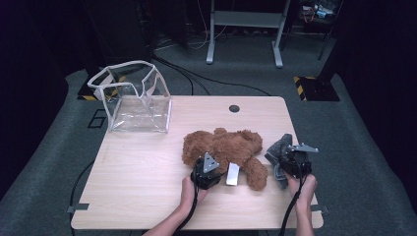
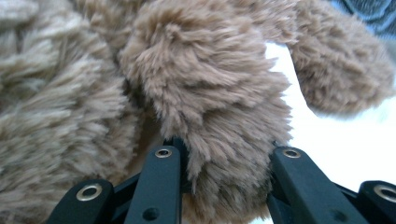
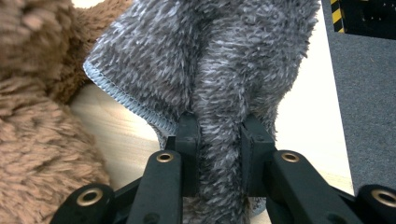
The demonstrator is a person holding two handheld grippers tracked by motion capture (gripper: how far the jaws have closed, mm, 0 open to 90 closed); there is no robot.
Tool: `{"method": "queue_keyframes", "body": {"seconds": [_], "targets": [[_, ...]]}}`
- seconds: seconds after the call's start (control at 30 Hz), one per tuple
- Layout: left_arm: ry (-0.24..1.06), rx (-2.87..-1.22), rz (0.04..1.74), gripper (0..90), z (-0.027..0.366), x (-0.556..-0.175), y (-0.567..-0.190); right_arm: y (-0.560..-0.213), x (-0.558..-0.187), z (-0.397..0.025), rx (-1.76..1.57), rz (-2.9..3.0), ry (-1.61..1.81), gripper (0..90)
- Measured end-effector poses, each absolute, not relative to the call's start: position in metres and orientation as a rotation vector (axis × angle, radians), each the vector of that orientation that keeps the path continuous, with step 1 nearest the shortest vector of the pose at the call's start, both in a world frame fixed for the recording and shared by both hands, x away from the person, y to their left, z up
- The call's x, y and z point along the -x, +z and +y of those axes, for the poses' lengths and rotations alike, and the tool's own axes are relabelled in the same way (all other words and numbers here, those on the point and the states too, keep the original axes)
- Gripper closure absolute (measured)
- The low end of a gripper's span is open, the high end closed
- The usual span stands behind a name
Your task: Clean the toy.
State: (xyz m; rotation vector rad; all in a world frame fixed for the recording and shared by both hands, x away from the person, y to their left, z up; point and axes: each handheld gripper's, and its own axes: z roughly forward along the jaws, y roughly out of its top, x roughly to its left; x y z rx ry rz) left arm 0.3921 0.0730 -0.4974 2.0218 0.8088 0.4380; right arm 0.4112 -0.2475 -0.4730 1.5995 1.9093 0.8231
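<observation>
My left gripper [image 1: 206, 169] sits low at the near edge of the wooden surface [image 1: 142, 172], forearm coming in from below, hand [image 1: 189, 191] wrapped round the grip. Its jaws are clamped on a plush limb of the brown teddy bear [image 1: 223, 147]; in the left gripper view the fur [image 2: 219, 116] bulges between the two black jaws.

Far left corner of the surface: a clear plastic bag [image 1: 135, 98] with white trim, standing open, top rim slumped. I see nothing inside it. It is well apart from both grippers.

The teddy bear lies flat mid-surface, towards the near right. A white tag [image 1: 232, 174] lies beside its body, just right of my left gripper.

My right gripper [image 1: 295, 162] is at the near right edge, hand [image 1: 304, 189] behind it, jaws pinched on a fold of grey fuzzy cloth [image 1: 280, 152]. In the right gripper view the cloth [image 3: 219, 70] stands up between the jaws, its stitched hem [image 3: 126, 98] trailing left. The cloth lies just beside the bear's leg; whether it touches, I cannot tell.

Cables trail off the near edge. Beyond the surface: grey carpet, a metal stand [image 1: 244, 24].
</observation>
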Motion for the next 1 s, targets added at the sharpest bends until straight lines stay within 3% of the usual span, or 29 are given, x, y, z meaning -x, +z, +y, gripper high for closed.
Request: {"method": "queue_keyframes", "body": {"seconds": [0.6,1.0], "targets": [[0.448,-1.964,0.725,73.3,0.076,-0.436,-0.446,-0.472,-0.413,-0.244,-1.593,1.93,0.786,72.3],[0.43,-1.886,0.613,73.2,0.067,-0.414,-0.396,-0.466,-0.41,-0.246,-1.589,1.914,0.801,72.1]]}}
